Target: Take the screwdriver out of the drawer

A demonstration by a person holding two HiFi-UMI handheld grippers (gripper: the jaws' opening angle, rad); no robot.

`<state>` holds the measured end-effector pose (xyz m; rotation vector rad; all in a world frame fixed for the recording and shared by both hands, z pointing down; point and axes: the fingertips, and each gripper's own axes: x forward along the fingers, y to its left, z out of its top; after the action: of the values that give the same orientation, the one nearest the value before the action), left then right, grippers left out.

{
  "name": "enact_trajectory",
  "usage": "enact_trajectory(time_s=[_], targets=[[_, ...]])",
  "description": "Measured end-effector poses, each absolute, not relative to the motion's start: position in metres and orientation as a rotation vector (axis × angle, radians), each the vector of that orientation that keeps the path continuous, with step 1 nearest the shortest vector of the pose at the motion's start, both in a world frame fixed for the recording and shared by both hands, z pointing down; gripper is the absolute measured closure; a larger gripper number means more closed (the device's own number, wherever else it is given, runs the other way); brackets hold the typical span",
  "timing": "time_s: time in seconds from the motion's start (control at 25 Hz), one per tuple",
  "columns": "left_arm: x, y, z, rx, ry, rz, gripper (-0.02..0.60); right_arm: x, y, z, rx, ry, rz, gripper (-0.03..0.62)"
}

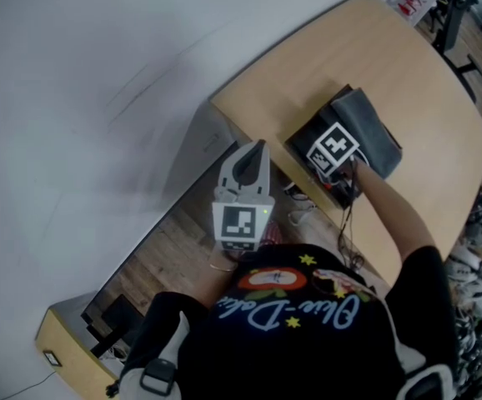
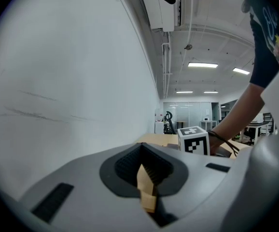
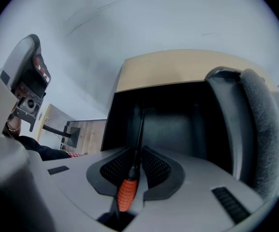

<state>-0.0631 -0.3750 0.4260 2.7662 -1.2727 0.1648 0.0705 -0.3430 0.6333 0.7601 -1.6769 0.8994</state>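
- R hand-held gripper (image 3: pixel 136 156): jaws closed on the screwdriver (image 3: pixel 125 193). We see the ribbed orange handle pinched low between the pads, w/ the thin black shaft running up past the jaw tips.
- The shaft's far end goes into the dark drawer (image 3: pixel 178 129), so the tool is only partly out. We can't make out the tip against the black.
- Drawer interior is nearly all shadow, and we can't tell if anything else lies in it. A grey felt-like wall (image 3: pixel 258 129) stands at its right side.
- In the head view, the drawer is at the table (image 1: pixel 408 73) edge nearest the person. The R gripper's marker cube (image 1: pixel 334 148) and the person's forearm (image 1: pixel 391 215) cover most of it. We can't tell whether it rests on top or hangs under.
- L hand-held gripper (image 2: pixel 142 158): jaws drawn together and gripping nothing. A tan sliver shows in the slit btwn the pads, and we can't tell what it is.
- L gripper is held off the table, near the corner by the white wall (image 1: pixel 99 98), well apart from the drawer.
- The person's torso cuts off the lower head view.
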Motion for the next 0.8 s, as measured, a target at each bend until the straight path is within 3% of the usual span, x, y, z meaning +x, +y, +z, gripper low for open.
enact_trajectory(time_s=[0.8], targets=[[-0.053, -0.378, 0.425, 2.817, -1.219, 0.183, 0.581, 0.081, -0.346, 0.617, 1.003, -1.744, 0.893, 0.562]])
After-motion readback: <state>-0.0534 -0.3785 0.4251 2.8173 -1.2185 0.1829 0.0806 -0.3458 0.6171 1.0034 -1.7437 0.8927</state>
